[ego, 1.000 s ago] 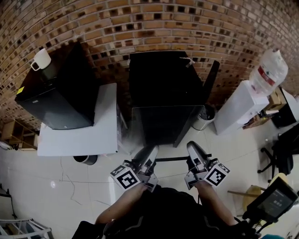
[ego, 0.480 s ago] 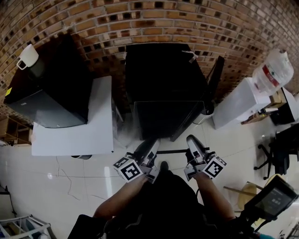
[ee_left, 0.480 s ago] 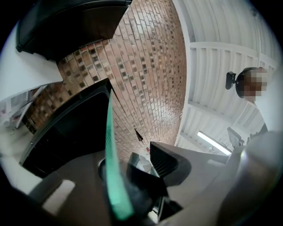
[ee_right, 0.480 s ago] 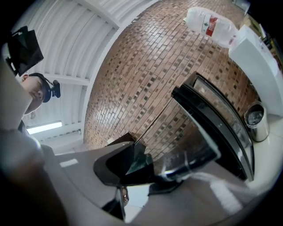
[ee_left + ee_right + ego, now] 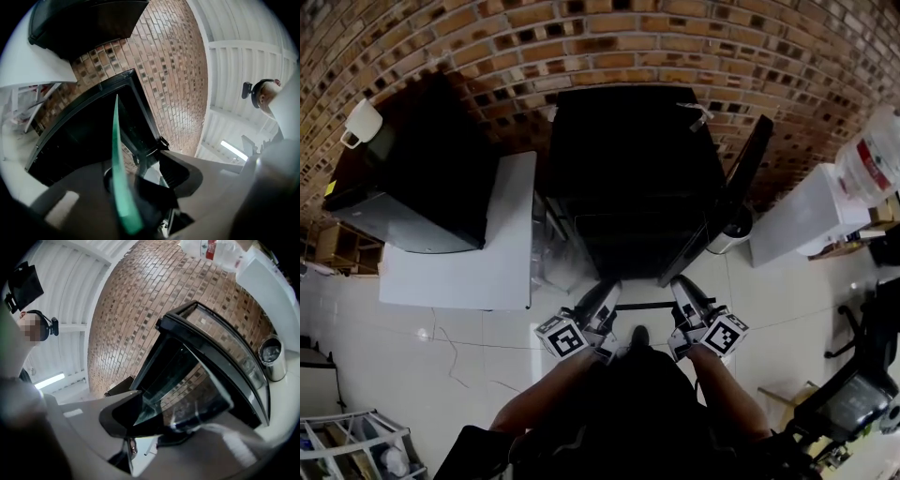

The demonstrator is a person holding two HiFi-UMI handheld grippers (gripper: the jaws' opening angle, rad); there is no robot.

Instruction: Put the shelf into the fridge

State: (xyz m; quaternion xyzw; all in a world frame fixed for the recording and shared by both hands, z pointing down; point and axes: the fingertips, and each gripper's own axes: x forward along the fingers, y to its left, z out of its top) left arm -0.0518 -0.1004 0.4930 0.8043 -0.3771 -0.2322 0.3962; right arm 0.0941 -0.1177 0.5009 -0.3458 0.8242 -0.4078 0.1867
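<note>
A black mini fridge [image 5: 628,159] stands against the brick wall with its door [image 5: 742,183] swung open to the right. I hold a clear glass shelf [image 5: 643,302] flat between both grippers, just in front of the fridge's open mouth. My left gripper [image 5: 607,291] is shut on the shelf's left edge; in the left gripper view that green glass edge [image 5: 117,168] runs up between the jaws toward the fridge [image 5: 79,140]. My right gripper [image 5: 681,287] is shut on the right edge; in the right gripper view the glass shelf [image 5: 192,385] reaches toward the fridge [image 5: 211,357].
A second black appliance [image 5: 417,178] sits on a white table [image 5: 459,272] at the left, with a white mug [image 5: 362,122] on top. A bin [image 5: 737,225] and a white water dispenser [image 5: 811,216] with a bottle [image 5: 874,155] stand at the right.
Both grippers with the shelf have come closer to the fridge front. The fridge door stands wider open than before.
</note>
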